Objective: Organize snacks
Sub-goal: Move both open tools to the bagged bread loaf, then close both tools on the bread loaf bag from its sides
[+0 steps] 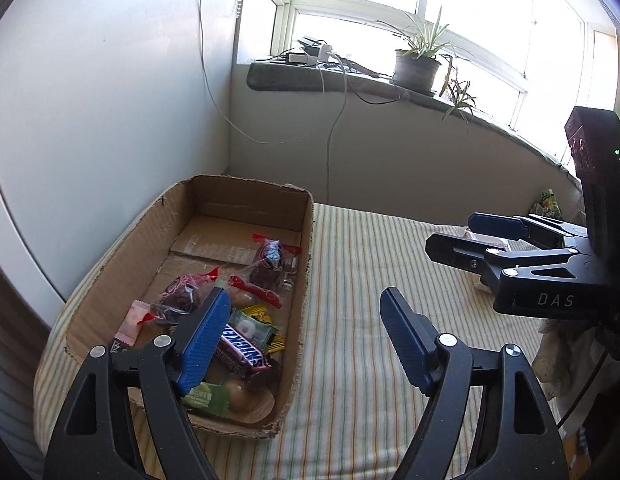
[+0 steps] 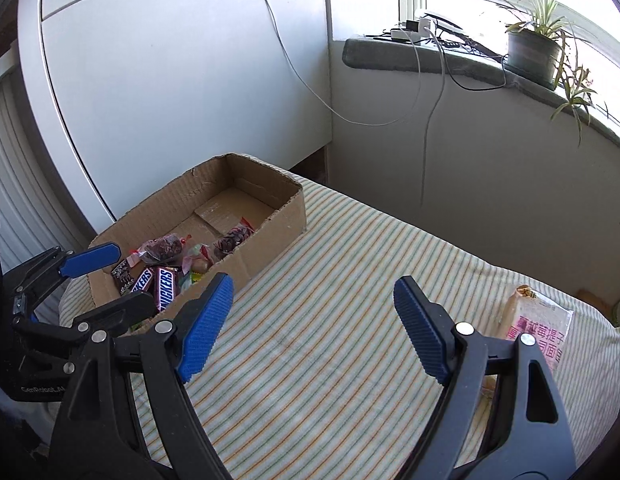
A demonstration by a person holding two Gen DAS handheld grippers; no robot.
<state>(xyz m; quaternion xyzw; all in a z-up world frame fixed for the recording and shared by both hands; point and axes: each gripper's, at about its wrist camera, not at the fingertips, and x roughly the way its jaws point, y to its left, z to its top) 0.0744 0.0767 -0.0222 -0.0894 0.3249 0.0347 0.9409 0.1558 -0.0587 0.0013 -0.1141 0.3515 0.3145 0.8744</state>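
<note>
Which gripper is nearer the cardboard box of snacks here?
Left. The left gripper hangs open at the cardboard box, one finger over the snacks. The right gripper is open over the striped cloth, off to the box's side.

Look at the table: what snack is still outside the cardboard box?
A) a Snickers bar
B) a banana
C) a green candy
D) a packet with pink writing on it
D: the packet with pink writing lies on the striped cloth, far from the cardboard box; the Snickers bar and the green candy are already inside the box.
</note>
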